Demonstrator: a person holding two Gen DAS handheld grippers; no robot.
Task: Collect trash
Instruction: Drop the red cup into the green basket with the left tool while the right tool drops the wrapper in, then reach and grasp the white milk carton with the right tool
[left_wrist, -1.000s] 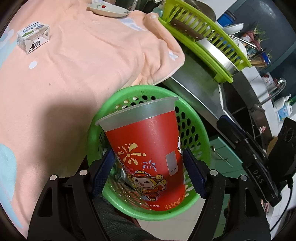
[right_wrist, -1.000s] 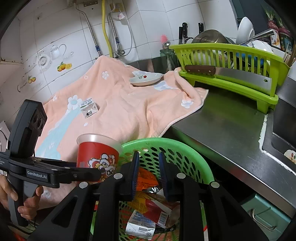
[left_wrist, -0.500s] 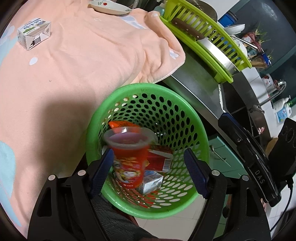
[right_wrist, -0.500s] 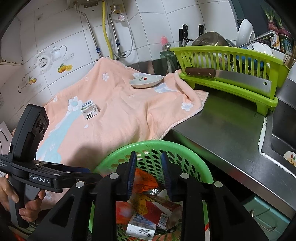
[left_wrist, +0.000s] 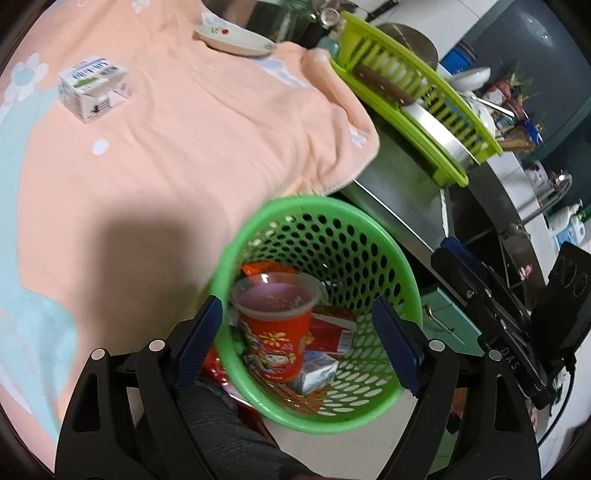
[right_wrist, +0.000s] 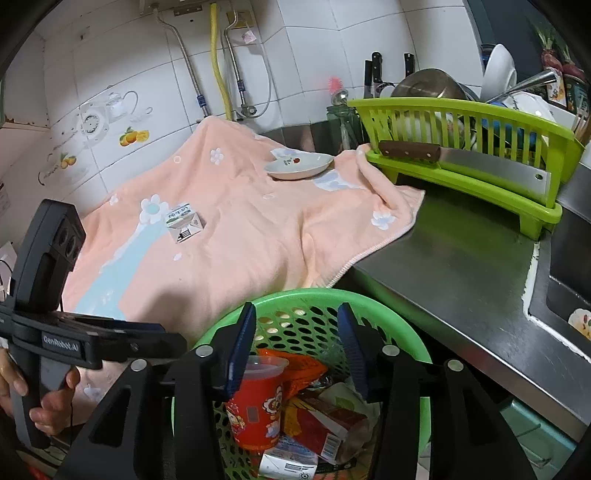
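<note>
On peach towel (right_wrist: 258, 229) at far left, small milk carton (right_wrist: 184, 224) lies loose. Left gripper (left_wrist: 299, 341) jaws spreading, nothing pinched; red cup (left_wrist: 275, 328) upright inside green basket (left_wrist: 373, 229) w/ other wrappers. Right gripper (right_wrist: 295, 343) over basket, jaws opening, empty.

One cup (left_wrist: 275, 325), one basket (left_wrist: 317, 206), one carton (left_wrist: 94, 88)

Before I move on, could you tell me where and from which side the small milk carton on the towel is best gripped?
Grip the milk carton across its two flat side walls at mid-body, coming down from above. It sits upright and alone on the peach towel, so nothing crowds it, and the parallel faces probably suit flat pads better than the folded top.
</note>
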